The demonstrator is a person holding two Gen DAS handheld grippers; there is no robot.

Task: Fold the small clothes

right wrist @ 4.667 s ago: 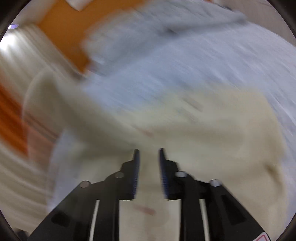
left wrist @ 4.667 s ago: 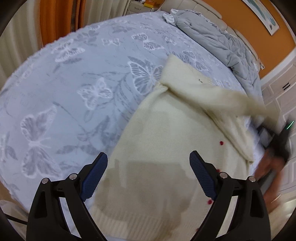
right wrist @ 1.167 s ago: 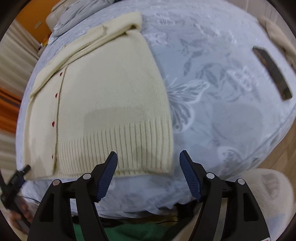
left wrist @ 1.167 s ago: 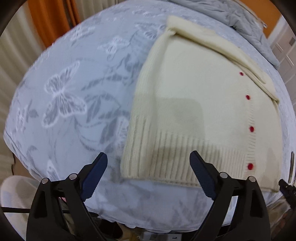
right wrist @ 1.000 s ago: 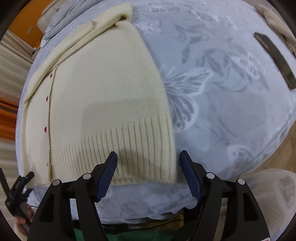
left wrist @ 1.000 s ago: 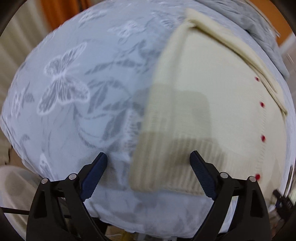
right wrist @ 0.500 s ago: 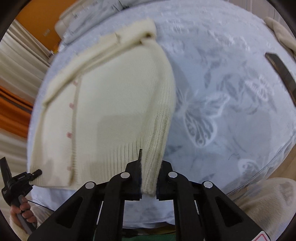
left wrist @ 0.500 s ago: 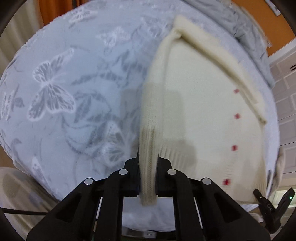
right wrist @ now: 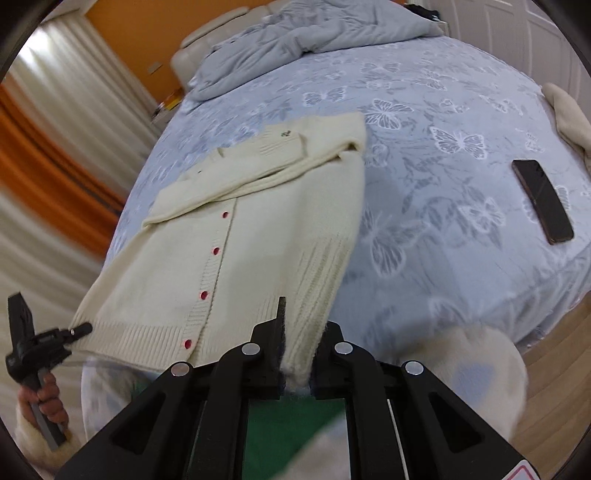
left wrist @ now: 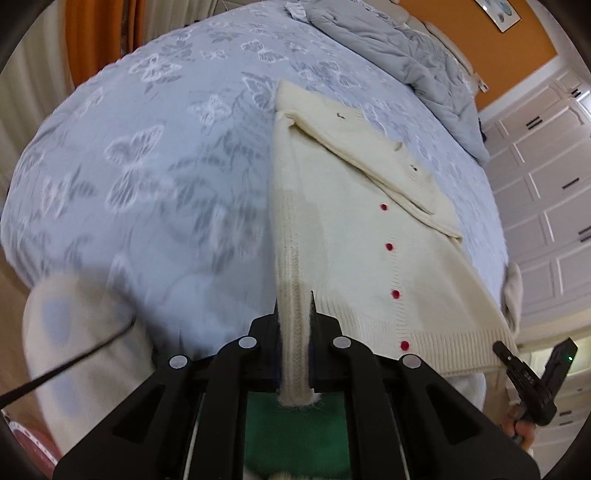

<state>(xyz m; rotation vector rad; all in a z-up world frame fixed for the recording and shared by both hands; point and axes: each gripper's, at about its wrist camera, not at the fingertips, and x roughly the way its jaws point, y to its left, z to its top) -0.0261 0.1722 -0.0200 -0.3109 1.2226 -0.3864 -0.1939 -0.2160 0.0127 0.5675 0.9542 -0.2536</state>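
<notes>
Between my left gripper's (left wrist: 294,345) closed jaws: one corner of the ribbed hem (left wrist: 424,334) of a cream cardigan (left wrist: 354,236), pinched firmly, wool fluff showing behind the fingers.

Between my right gripper's (right wrist: 300,345) closed jaws: the opposite hem corner, clamped likewise.

Ahead of both tools: cardigan body lying on a blue butterfly-print bedspread (left wrist: 147,177), red buttons (left wrist: 396,294) facing up in a row, sleeves folded across the chest near the collar end. Hem edge lifted off the bed at both corners; collar end resting flat, far from the tools.

To the right of my right tool, well apart from the garment: dark phone (right wrist: 542,201) on the bedspread. Beyond the cardigan: rumpled grey duvet (right wrist: 295,33).

Step in hand, as I judge it: carrying the hem up and over toward the collar to halve the garment.

Handling notes:
- Raise both corners level and together, so the hem stays straight and taut between the tools.
- Travel forward along the button line; avoid drifting sideways, or the fold goes skew.
- Keep the lift low enough that the folded sleeves are not dragged open.
- Lay the hem down square to the shoulders before letting go; knit wool stretches, so pull gently.
</notes>
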